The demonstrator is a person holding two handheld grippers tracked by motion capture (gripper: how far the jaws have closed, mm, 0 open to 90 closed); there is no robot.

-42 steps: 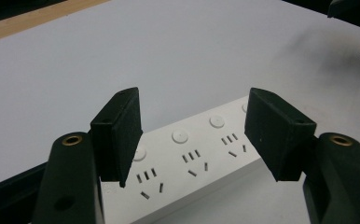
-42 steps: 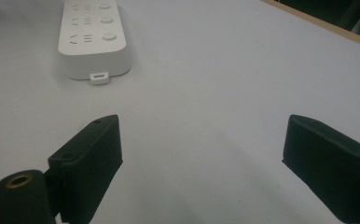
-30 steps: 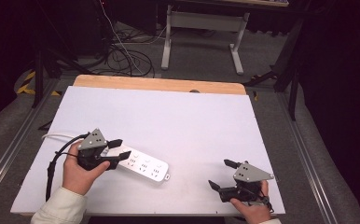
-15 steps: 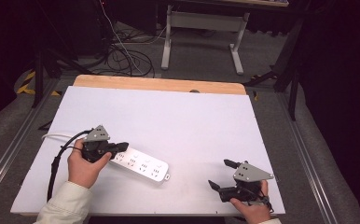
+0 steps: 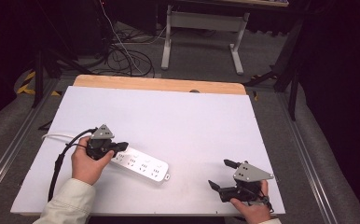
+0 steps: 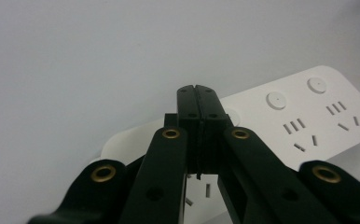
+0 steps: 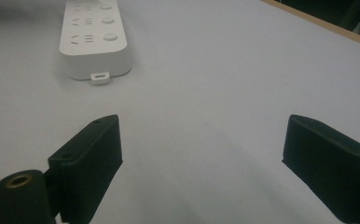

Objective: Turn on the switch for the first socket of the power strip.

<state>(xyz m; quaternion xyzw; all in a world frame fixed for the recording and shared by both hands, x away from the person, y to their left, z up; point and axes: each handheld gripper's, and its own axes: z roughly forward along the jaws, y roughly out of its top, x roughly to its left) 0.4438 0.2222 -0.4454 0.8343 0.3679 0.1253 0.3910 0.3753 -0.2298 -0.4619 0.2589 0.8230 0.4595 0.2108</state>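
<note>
A white power strip (image 5: 141,163) lies flat at the front left of the white tabletop (image 5: 192,116), also seen close up (image 6: 308,116) with its round buttons and sockets. My left gripper (image 5: 123,146) hovers over the strip's left end, its jaws pressed together with nothing between them (image 6: 197,100). Whether the tips touch the strip is unclear. My right gripper (image 5: 221,173) rests low at the front right, open and empty (image 7: 206,154), pointing toward the strip's near end (image 7: 92,37).
The strip's white cord (image 5: 57,136) runs off to the left beside the left gripper's black cable (image 5: 57,168). A wooden strip (image 5: 159,84) edges the table's far side. Beyond it stand a desk frame (image 5: 201,28) and floor cables (image 5: 122,56).
The left gripper's jaws went from open to shut, and the hand shifted slightly left and down over the strip's end. The right gripper has stayed put.
</note>
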